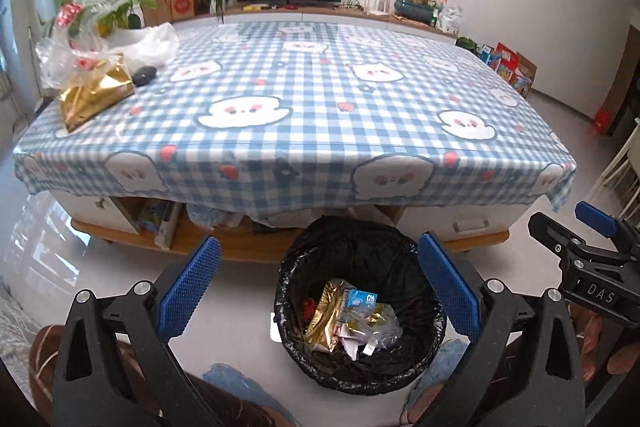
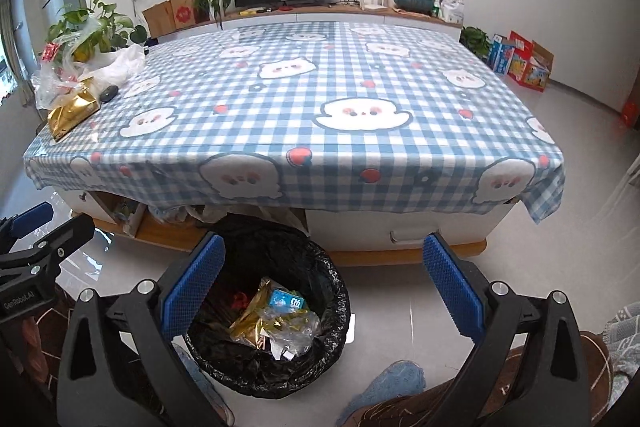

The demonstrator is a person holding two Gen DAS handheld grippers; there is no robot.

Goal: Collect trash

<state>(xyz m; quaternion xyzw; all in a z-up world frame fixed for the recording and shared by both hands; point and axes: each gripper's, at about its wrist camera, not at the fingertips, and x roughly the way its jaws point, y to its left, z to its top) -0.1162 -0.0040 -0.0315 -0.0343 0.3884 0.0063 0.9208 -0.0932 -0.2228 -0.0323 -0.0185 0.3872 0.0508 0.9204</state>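
Nearest the left wrist camera, the left gripper [image 1: 318,285] stands wide apart with nothing between its blue pads, held above the floor just in front of the trash bin [image 1: 416,363]. The bin, lined with a black bag, sits on the floor against the near edge of the table [image 1: 320,107] and already holds several wrappers: gold foil, clear plastic and a small blue packet. On the table's far left corner a gold foil bag [image 1: 94,97] lies with crumpled clear plastic bags [image 1: 74,57] and a small dark object [image 1: 144,75], perhaps a mouse, though it is too small to tell. The rest of the checked cloth is bare.

From the right wrist camera, the right gripper [image 2: 322,285] is likewise spread wide and empty, with the bin [image 2: 336,299] below and to its left. The same gold bag [image 2: 72,111] and plastic pile [image 2: 60,83] sit at the far left corner.

The task looks well along: most trash is binned, and that corner pile appears to be what remains.
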